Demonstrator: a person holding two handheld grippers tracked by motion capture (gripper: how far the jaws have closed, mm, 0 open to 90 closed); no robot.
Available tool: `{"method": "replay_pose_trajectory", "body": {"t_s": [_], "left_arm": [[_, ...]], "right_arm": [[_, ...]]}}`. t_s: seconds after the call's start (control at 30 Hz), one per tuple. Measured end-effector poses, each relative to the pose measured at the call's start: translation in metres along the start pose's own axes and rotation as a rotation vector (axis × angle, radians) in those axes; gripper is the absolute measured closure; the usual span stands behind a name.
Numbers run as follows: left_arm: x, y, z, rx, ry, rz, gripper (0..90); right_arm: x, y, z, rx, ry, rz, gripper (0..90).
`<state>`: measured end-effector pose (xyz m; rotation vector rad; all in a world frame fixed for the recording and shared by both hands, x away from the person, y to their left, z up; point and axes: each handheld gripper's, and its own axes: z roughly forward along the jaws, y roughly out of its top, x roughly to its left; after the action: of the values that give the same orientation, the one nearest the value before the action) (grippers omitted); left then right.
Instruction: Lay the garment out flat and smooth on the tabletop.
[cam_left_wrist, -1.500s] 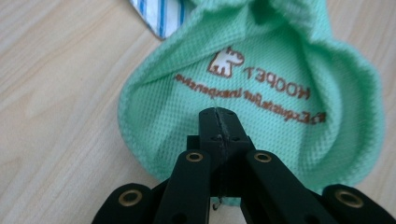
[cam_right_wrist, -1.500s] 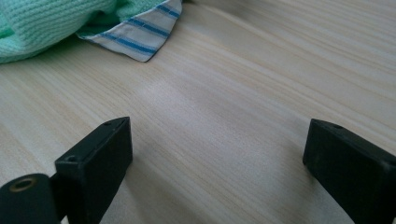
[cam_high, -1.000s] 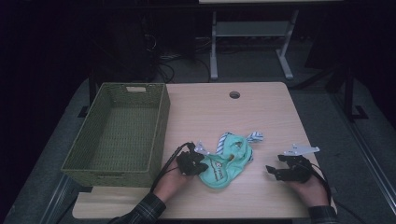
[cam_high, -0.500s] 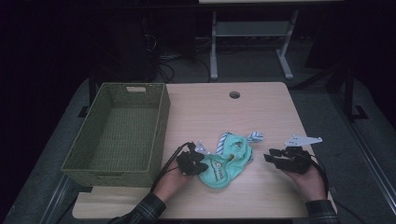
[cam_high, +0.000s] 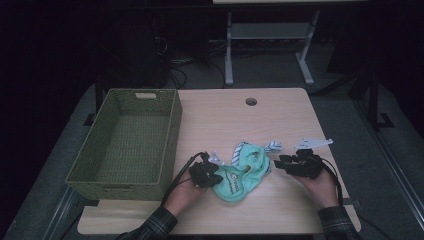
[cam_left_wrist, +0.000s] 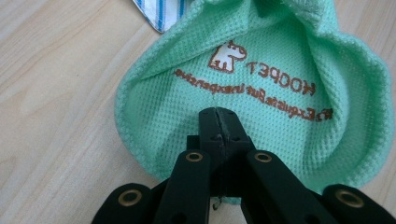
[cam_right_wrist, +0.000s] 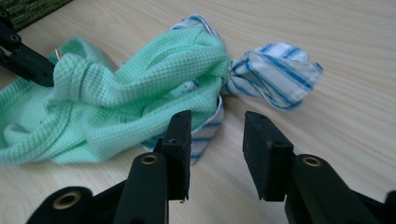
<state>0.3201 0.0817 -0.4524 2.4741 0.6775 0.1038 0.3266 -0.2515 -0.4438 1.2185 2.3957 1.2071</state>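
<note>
Jaws of the left gripper (cam_left_wrist: 218, 122) were pinched together on the near edge of the mint-green cloth (cam_left_wrist: 261, 88). The right gripper (cam_right_wrist: 215, 140) had been closing, its jaws partly apart with bare wood between them, just beside the cloth's blue-striped trim (cam_right_wrist: 273, 72). The cloth lay crumpled on the table (cam_high: 220, 120), right of the green basket (cam_high: 127, 142).

Mint green and blue stripes on pale wood

Mint-green waffle-weave cloth (cam_left_wrist: 261, 88) with brown lettering and a small brown-and-white dog logo (cam_left_wrist: 227, 55); white lining with blue stripes (cam_right_wrist: 275, 70) knotted at one end. Black jaws on left gripper (cam_left_wrist: 218, 122) and right gripper (cam_right_wrist: 217, 140), with brass-coloured rivets. Olive-green woven basket (cam_high: 172, 130). Light wood-grain table (cam_high: 280, 107), grey floor around. Dark plaid sleeve (cam_high: 155, 227).
</note>
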Motion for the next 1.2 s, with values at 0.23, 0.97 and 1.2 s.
{"method": "replay_pose_trajectory", "body": {"t_s": [0.23, 0.97, 1.2], "left_arm": [[0.0, 0.0, 0.0, 0.001, -0.001, -0.001, 89.4], [0.0, 0.0, 0.0, 0.004, -0.006, -0.001, 89.1], [0.0, 0.0, 0.0, 0.003, -0.001, 0.001, 89.1]], "right_arm": [[0.001, 0.009, 0.011, 0.003, 0.012, -0.005, 62.0], [0.016, 0.004, 0.045, 0.095, -0.014, -0.036, 58.2], [0.016, 0.001, 0.045, 0.096, 0.007, -0.048, 76.8]]}}
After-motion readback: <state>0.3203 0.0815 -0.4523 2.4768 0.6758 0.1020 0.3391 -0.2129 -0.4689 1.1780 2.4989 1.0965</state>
